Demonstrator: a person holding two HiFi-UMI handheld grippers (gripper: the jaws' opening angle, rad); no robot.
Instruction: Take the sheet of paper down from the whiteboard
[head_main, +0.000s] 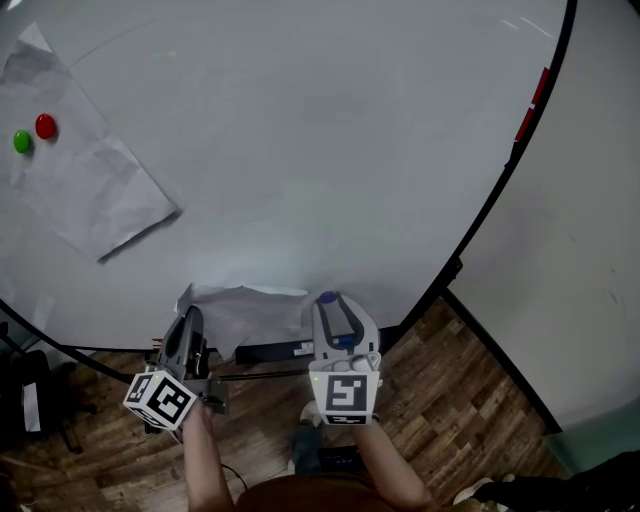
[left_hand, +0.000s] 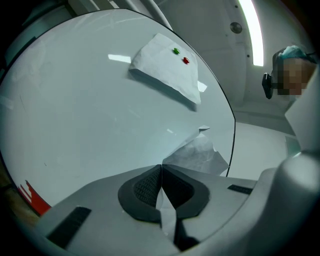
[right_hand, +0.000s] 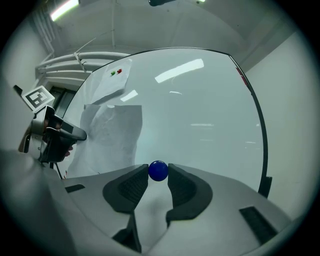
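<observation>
A crumpled white sheet of paper (head_main: 245, 312) hangs loose at the lower edge of the whiteboard (head_main: 320, 130). My left gripper (head_main: 190, 322) is shut on its left edge; in the left gripper view the sheet (left_hand: 197, 155) runs out from between the closed pads. My right gripper (head_main: 327, 300) is beside the sheet's right edge, shut on a round blue magnet (right_hand: 158, 170). The right gripper view shows the sheet (right_hand: 112, 135) with the left gripper (right_hand: 75, 134) holding it.
A second sheet (head_main: 75, 165) stays pinned at the board's upper left by a green magnet (head_main: 22, 141) and a red magnet (head_main: 45, 126). Red marks (head_main: 532, 105) sit on the board's black right rim. Wooden floor (head_main: 470, 400) lies below.
</observation>
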